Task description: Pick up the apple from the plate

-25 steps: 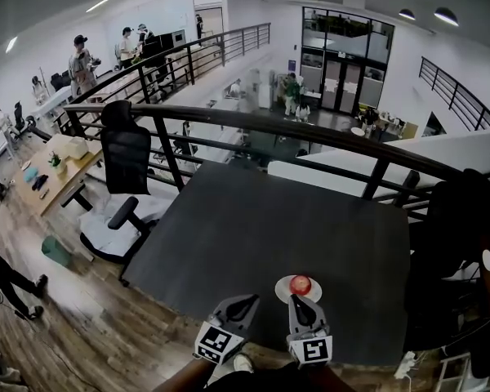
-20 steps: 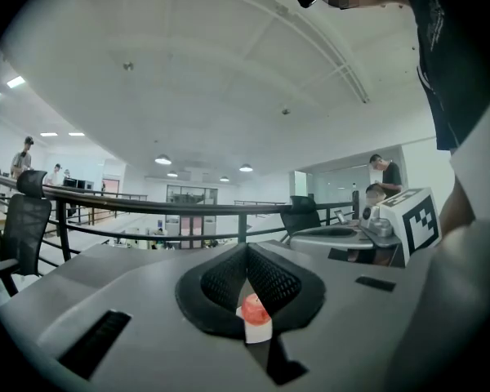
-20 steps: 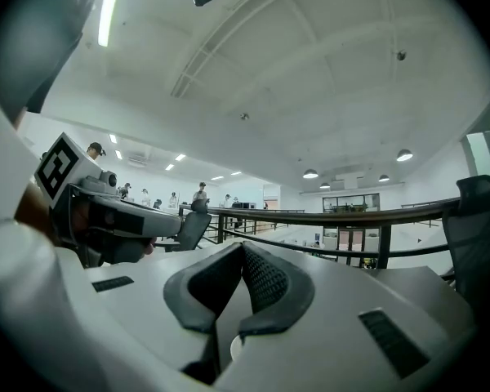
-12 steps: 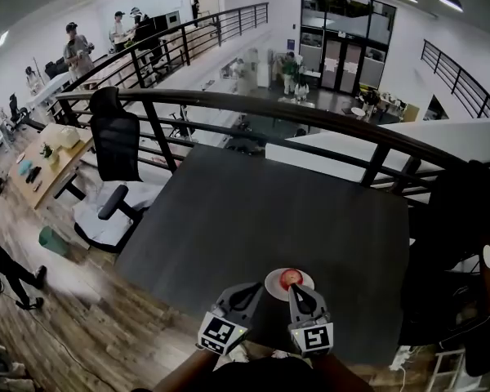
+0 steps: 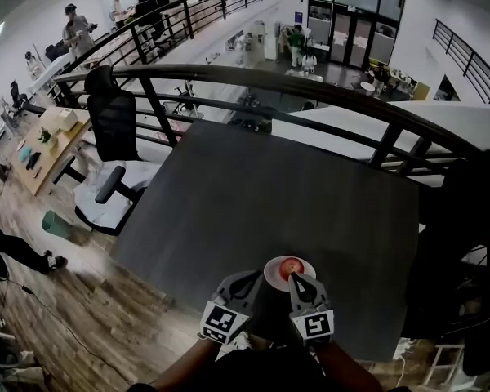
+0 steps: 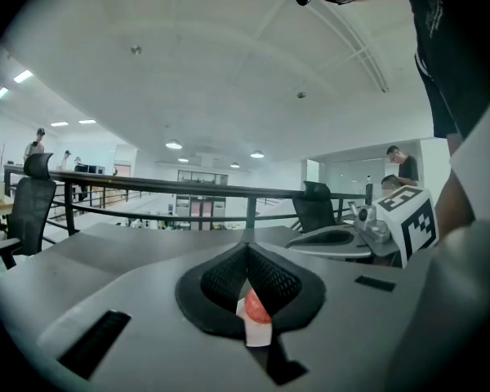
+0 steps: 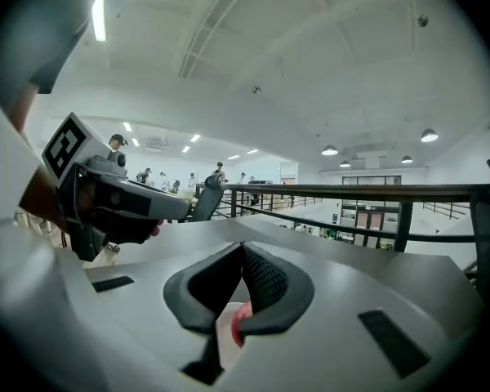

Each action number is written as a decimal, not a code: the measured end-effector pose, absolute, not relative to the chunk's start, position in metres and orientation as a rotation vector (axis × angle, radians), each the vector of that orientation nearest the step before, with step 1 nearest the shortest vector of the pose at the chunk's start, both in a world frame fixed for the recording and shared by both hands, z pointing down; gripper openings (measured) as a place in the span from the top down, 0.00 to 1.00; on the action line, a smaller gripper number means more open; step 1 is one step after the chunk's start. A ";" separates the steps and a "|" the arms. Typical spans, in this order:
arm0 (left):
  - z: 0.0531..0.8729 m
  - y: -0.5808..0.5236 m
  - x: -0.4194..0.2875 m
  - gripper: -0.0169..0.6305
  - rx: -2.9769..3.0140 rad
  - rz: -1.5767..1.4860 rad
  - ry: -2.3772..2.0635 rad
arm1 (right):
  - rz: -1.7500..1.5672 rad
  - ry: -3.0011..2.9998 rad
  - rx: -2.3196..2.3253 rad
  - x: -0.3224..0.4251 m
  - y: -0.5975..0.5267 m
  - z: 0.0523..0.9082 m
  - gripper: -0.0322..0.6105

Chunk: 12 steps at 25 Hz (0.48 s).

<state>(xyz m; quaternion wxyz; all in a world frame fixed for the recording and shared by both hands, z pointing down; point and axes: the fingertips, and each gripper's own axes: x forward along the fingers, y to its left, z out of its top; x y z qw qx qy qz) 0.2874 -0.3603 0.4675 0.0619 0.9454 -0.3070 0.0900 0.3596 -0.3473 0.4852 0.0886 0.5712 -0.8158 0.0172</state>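
A red apple (image 5: 291, 266) sits on a small white plate (image 5: 277, 262) near the front edge of the dark table (image 5: 253, 194). My right gripper (image 5: 296, 278) is shut and empty, its tip just short of the plate's near rim. My left gripper (image 5: 252, 278) is to the left of the plate, also shut with nothing in it. In the left gripper view the closed jaws (image 6: 247, 249) hide most of the apple (image 6: 258, 308). The right gripper view shows a sliver of the apple (image 7: 238, 326) below its closed jaws (image 7: 242, 248).
A black railing (image 5: 253, 84) runs along the table's far side, with an open drop to a lower floor behind it. A black office chair (image 5: 116, 133) stands at the left, and a dark chair (image 5: 465, 219) at the right. People stand far off.
Both grippers have dropped lower and come closer to the plate. Their jaws have stayed shut. The head view has tilted further down onto the table.
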 end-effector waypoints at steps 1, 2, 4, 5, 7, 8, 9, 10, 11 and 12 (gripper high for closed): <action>0.467 -0.362 0.289 0.94 2.855 0.276 -0.926 | 0.063 -2.423 1.700 0.362 -0.348 0.488 0.91; 0.468 -0.363 0.291 0.94 2.853 0.280 -0.925 | 0.074 -2.418 1.699 0.364 -0.350 0.492 0.91; 0.473 -0.368 0.293 0.94 2.846 0.289 -0.929 | 0.095 -2.423 1.681 0.368 -0.352 0.500 0.91; 0.476 -0.370 0.294 0.94 2.840 0.293 -0.932 | 0.106 -2.434 1.662 0.368 -0.353 0.503 0.91; 0.482 -0.372 0.296 0.94 2.827 0.305 -0.931 | 0.143 -2.459 1.617 0.368 -0.353 0.512 0.82; 0.484 -0.373 0.297 0.94 2.823 0.312 -0.925 | 0.168 -2.463 1.601 0.368 -0.353 0.516 0.73; 0.486 -0.373 0.297 0.94 2.818 0.317 -0.920 | 0.191 -2.459 1.592 0.370 -0.353 0.521 0.70; 0.488 -0.373 0.298 0.94 2.814 0.322 -0.917 | 0.211 -2.451 1.587 0.371 -0.354 0.525 0.68; 0.490 -0.373 0.298 0.94 2.810 0.325 -0.916 | 0.232 -2.439 1.582 0.373 -0.355 0.529 0.64; 0.492 -0.374 0.298 0.94 2.804 0.327 -0.916 | 0.257 -2.422 1.577 0.375 -0.356 0.535 0.61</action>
